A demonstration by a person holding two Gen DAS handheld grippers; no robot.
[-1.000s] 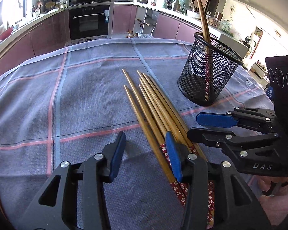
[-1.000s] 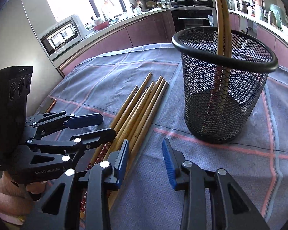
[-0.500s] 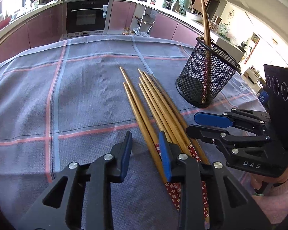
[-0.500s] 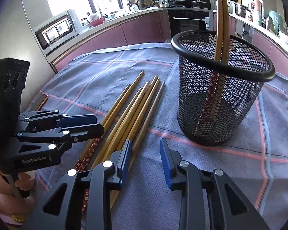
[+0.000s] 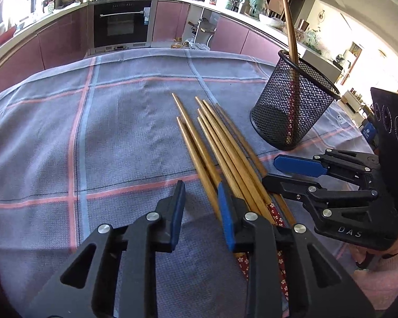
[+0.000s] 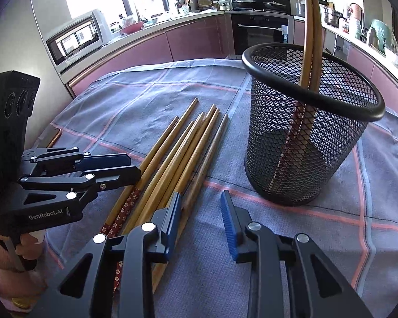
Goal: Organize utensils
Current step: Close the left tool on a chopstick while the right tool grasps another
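Several wooden chopsticks (image 5: pixel 220 145) with red flowered ends lie side by side on the checked cloth; they also show in the right wrist view (image 6: pixel 183 153). A black mesh cup (image 5: pixel 291 111) stands to their right, with two chopsticks (image 6: pixel 310 34) upright in it; the mesh cup (image 6: pixel 305 132) fills the right wrist view. My left gripper (image 5: pixel 201 206) is open and empty, low over the left edge of the bundle. My right gripper (image 6: pixel 201 217) is open and empty, over the bundle's right edge, in front of the cup.
The blue-grey cloth with pink lines (image 5: pixel 92 137) covers the table. Kitchen cabinets and an oven (image 5: pixel 122 23) run behind it. A microwave (image 6: pixel 74 37) sits on the counter at the left. Each gripper shows in the other's view.
The left gripper's jaws narrowed, then widened a little. It rose and shifted so its right finger sits over the bundle's leftmost chopsticks. The right gripper stayed open and drifted slightly back.
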